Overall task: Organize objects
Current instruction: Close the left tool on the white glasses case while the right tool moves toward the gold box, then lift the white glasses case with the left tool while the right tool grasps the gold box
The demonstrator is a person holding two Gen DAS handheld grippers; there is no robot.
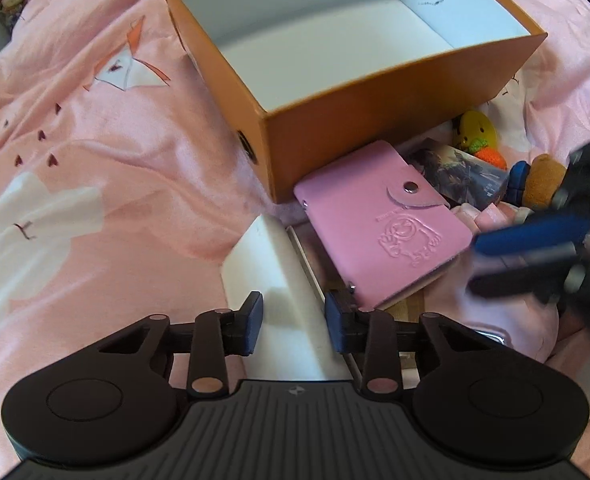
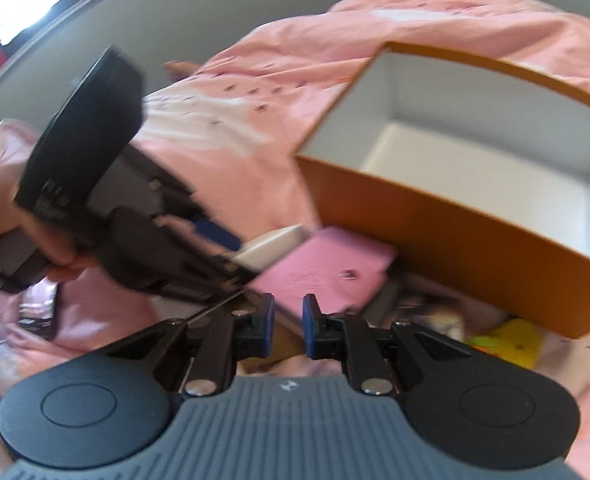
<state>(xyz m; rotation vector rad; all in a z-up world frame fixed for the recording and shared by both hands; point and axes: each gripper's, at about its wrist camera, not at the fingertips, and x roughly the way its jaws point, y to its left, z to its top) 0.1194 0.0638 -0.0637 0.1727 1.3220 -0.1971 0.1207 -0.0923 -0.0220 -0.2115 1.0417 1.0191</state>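
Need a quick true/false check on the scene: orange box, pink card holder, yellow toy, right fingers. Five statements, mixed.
1. The orange box has nothing in it. True.
2. The pink card holder lies inside the box. False: it lies on the bedding outside the box, by its near wall.
3. The card holder's snap flap is fastened. True.
4. The yellow smiley toy sits on top of the card holder. False: it lies beside the box, beyond the card holder.
5. The right gripper holds the card holder. False: its fingers are nearly together with nothing between them.
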